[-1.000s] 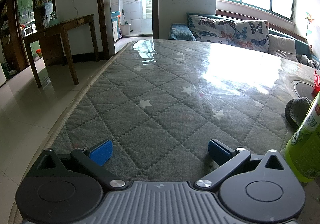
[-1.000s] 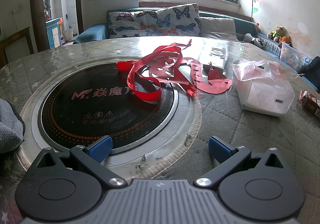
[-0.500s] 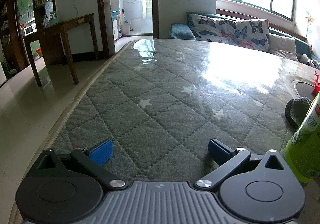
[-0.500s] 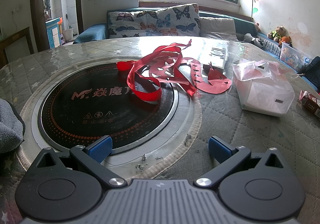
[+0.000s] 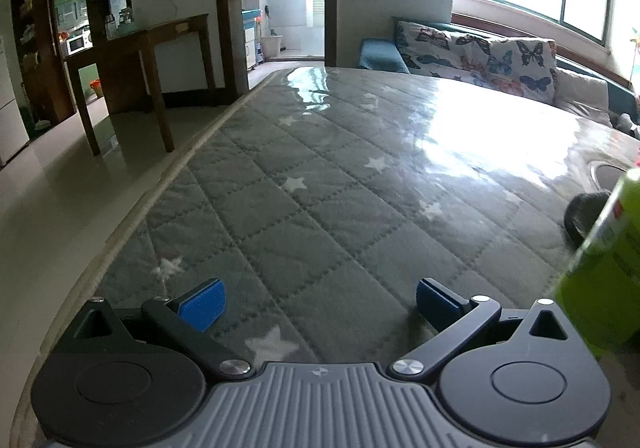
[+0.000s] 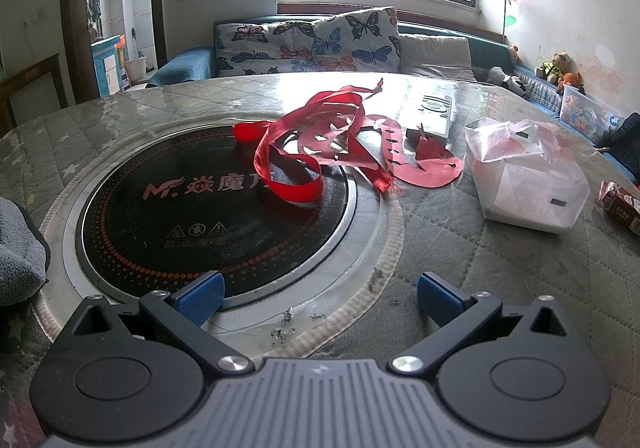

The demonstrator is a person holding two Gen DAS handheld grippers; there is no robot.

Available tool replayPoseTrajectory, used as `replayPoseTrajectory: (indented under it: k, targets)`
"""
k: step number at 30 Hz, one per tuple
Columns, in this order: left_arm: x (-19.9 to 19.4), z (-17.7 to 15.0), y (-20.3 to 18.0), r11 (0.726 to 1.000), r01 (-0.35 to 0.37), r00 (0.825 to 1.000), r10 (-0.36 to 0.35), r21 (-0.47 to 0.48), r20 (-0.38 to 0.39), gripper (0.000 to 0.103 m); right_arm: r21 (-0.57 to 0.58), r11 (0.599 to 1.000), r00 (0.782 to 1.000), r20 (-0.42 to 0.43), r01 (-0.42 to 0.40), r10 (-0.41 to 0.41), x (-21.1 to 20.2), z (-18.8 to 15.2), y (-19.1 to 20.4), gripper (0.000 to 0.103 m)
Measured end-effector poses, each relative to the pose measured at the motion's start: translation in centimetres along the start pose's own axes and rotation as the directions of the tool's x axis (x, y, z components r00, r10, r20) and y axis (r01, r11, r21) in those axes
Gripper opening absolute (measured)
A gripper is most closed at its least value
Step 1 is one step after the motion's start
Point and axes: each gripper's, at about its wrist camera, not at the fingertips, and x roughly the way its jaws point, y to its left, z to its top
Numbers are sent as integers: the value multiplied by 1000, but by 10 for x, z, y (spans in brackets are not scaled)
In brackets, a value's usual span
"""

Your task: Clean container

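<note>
Both grippers, left gripper (image 5: 318, 300) and right gripper (image 6: 318, 294), are held spread and empty. Since a second ago, the left has been shifted slightly; the green bottle (image 5: 604, 260), probably the container, is seen just right of it, ungrasped.

The left wrist view now tilts and blurs slightly. The green bottle (image 5: 604, 268) at the right edge of the frame looms larger, covering more of the grey cloth (image 5: 580, 213) behind it. The bench (image 5: 320, 175) runs more diagonally.
</note>
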Motion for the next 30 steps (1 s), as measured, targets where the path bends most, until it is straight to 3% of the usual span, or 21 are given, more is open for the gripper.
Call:
replayPoseTrajectory:
  k: [11, 18, 30]
  targets:
    - [-27, -19, -11, 992, 117, 993, -117, 47, -6, 103, 0, 1000, 1000, 0, 0, 0, 0, 0, 0, 103]
    - [-42, -26, -14, 975, 220, 976, -219, 19, -19, 103, 0, 1000, 1000, 0, 0, 0, 0, 0, 0, 103]
    - [-51, -33, -28, 971, 233, 972, -231, 47, -52, 103, 0, 1000, 1000, 0, 0, 0, 0, 0, 0, 103]
